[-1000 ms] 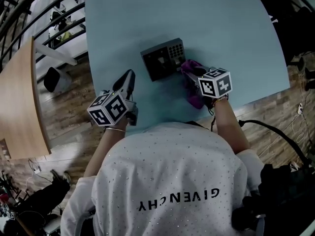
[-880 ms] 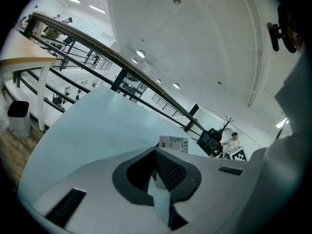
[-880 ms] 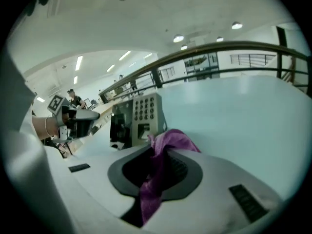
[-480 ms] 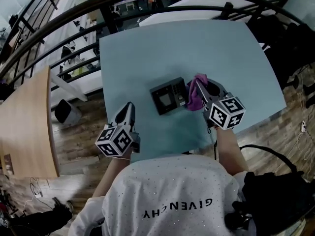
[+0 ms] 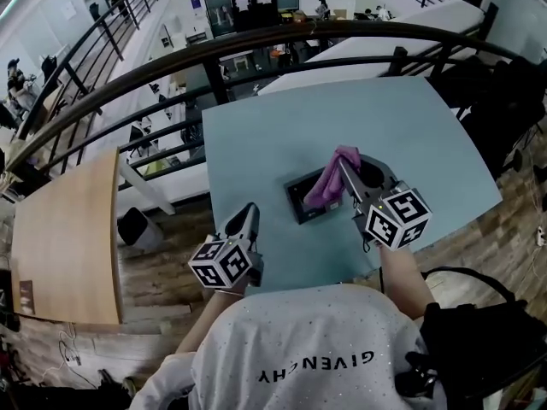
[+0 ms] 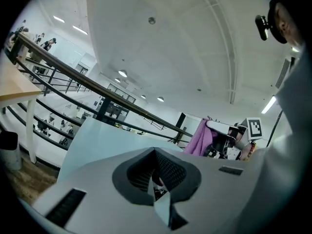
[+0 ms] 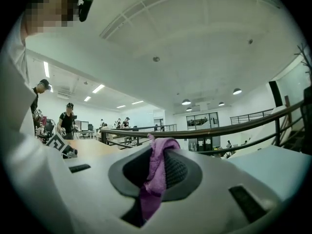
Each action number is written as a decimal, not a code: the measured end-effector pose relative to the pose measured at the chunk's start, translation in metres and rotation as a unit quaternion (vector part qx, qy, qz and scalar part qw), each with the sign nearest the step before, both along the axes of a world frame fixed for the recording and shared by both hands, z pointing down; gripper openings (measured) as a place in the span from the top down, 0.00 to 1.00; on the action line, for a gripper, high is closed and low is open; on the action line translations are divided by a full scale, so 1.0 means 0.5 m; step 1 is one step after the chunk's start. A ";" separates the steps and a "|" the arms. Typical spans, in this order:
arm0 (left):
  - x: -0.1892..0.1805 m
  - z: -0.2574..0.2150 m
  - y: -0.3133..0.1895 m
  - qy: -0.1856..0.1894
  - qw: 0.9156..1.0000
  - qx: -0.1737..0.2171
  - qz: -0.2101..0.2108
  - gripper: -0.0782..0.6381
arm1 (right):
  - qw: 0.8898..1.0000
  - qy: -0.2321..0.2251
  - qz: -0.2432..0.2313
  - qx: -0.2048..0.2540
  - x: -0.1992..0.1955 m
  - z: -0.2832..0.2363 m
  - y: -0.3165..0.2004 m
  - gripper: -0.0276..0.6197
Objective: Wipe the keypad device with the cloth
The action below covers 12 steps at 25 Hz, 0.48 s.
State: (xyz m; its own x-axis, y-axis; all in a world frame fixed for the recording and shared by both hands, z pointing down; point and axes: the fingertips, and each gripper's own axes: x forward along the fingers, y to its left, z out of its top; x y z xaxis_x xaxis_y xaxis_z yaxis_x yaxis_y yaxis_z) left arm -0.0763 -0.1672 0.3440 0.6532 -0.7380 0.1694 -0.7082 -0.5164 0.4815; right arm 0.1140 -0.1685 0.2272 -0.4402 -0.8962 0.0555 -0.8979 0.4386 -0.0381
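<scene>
Right gripper [image 5: 342, 162] jaws pinch the cloth [image 5: 326, 184], which hangs from them over the keypad [image 5: 300, 205] on the desk [image 5: 359, 114]. Left gripper [image 5: 249, 212] jaws are closed, empty.

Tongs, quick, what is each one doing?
Left tongs: shut, holding nothing.
Right tongs: shut on the purple cloth.

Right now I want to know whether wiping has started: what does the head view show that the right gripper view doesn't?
Only the head view shows the keypad device, lying on the table with the cloth hanging over one side of it. Only the right gripper view shows the right gripper with its tongs closed on the cloth's upper end. Both show the purple cloth, the dark railing and the left gripper.
</scene>
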 end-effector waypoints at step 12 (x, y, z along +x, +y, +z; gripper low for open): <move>-0.018 -0.058 0.024 0.015 0.999 0.042 0.009 0.89 | 0.997 0.022 -0.022 -0.066 -0.077 0.105 0.087 0.90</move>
State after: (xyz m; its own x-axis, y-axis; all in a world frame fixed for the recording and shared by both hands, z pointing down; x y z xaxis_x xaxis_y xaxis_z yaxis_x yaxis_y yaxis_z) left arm -0.0851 -0.1552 0.3148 0.6701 -0.7370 0.0877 -0.6844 -0.5679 0.4571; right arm 0.0756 -0.1249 0.2796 -0.4725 -0.8602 0.1919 -0.8804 0.4706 -0.0584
